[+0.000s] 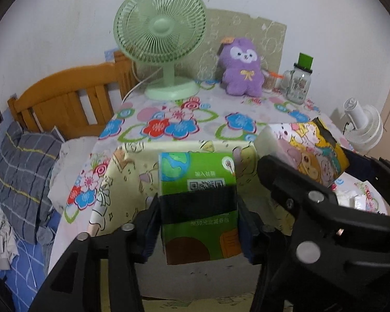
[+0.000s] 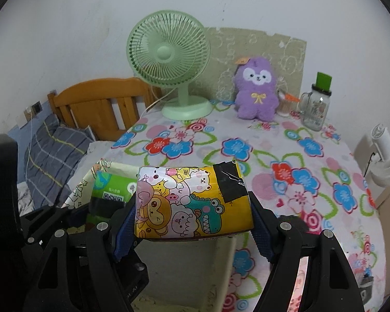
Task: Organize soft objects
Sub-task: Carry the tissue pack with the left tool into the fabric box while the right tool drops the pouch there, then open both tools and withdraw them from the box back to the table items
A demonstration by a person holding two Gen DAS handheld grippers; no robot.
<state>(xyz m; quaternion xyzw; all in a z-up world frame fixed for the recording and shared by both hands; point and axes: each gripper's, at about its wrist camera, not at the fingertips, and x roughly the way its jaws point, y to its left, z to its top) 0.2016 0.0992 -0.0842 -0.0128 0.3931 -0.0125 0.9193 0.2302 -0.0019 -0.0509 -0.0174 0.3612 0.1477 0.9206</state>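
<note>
Between each gripper's fingers [image 1: 243, 223] [image 2: 128, 223] sits one tissue pack [image 1: 199, 195] [image 2: 192, 202]

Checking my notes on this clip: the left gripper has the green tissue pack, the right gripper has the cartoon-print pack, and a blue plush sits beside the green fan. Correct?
One error: the plush is purple, not blue, as the right wrist view shows. It does sit beside the green fan. The rest stands.
</note>
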